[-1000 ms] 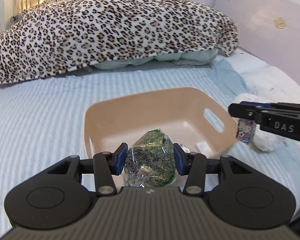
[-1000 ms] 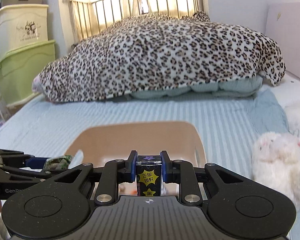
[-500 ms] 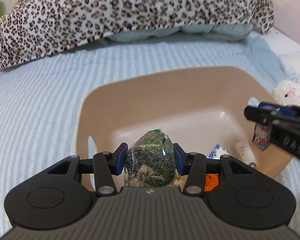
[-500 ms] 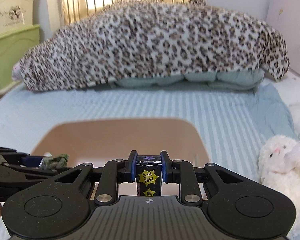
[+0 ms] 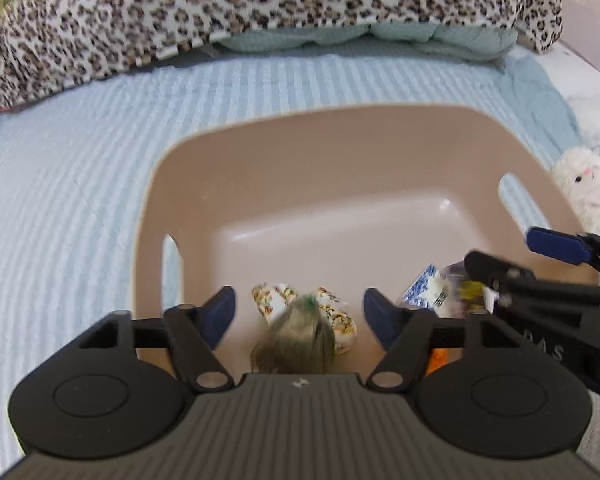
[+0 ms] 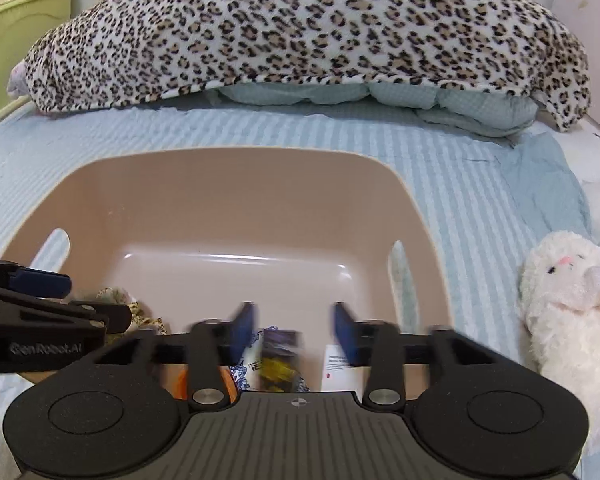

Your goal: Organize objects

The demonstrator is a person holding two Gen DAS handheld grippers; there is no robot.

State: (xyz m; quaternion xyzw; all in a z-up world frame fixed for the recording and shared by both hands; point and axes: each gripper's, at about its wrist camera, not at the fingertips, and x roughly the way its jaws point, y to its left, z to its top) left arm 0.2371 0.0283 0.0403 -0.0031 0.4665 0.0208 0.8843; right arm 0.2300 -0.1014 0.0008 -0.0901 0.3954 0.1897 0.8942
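Just ahead of the left gripper [image 5: 296, 312], whose jaws are spread wide w/ nothing between them touching the pads, a blurred bag of dark seeds [image 5: 294, 346] is seen inside the beige basket [image 5: 340, 132], apparently dropping or just landed at the near wall, partly over a floral-print packet [image 5: 340, 320]. Beside it, the right gripper [image 6: 294, 330] is likewise seen released, fingers motion-blurred, and a small dark box w/ yellow print [image 6: 278, 354] is seen loose below the gap, inside the basket, near a blue-and-white carton [image 5: 424, 292], a white tube [image 6: 338, 372] and something orange [image 6: 182, 386] that cannot be identified. Both grippers are judged to be at the release step: neither is grasping anything, and both items are counted as in the basket. Further in, the basket floor is bare approx. from mid to far wall, so room is left. Off to the right, outside the basket, a white plush toy [image 6: 568, 292] is seen lying on the striped blue bedsheet [image 6: 460, 168]; it is judged the probable remaining item, tho the task sentence does not say so. Beyond, a leopard-print blanket [image 6: 300, 28] is heaped over pale quilting at the far end. Task judged mostly done; plush left, poss. more out of view.
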